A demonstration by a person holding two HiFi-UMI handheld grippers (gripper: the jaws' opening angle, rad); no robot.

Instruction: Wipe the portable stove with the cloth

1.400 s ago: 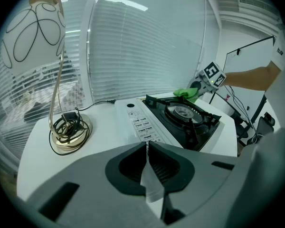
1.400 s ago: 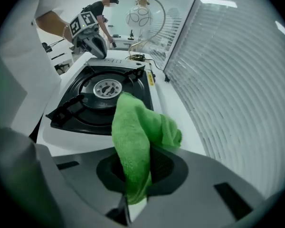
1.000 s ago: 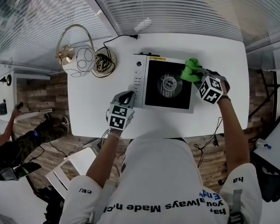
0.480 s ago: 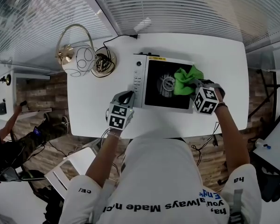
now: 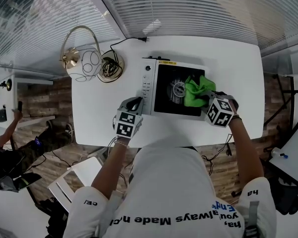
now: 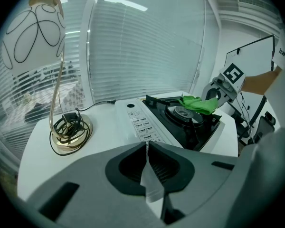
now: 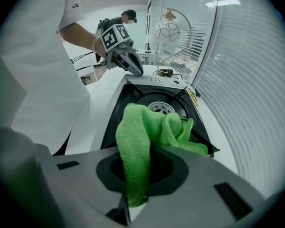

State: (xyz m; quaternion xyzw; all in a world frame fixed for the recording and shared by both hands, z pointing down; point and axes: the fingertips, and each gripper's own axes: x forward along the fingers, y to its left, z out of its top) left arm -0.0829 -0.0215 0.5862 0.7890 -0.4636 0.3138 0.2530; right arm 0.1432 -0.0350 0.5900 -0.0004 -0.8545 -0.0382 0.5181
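Observation:
The portable stove (image 5: 165,66) sits on the white table (image 5: 99,118), white-bodied with a black top and a round burner (image 5: 179,89). A green cloth (image 5: 197,90) lies on the black top just right of the burner, and my right gripper (image 5: 207,99) is shut on it; the cloth (image 7: 152,129) hangs out from between the jaws in the right gripper view. My left gripper (image 5: 134,103) is shut with nothing in it, its tips against the stove's left front edge by the control panel (image 6: 141,123). From the left gripper view the cloth (image 6: 198,103) shows over the burner.
A gold lamp base with coiled black cord (image 5: 111,66) and a white patterned lamp shade (image 5: 84,61) stand at the table's left. A power cord (image 5: 126,40) runs to the stove's back. Window blinds lie beyond the far edge. Another person (image 5: 10,148) is at far left.
My right gripper has dragged the green cloth from the stove's right rim leftward and nearer, onto the black top beside the burner. The left gripper has stayed put.

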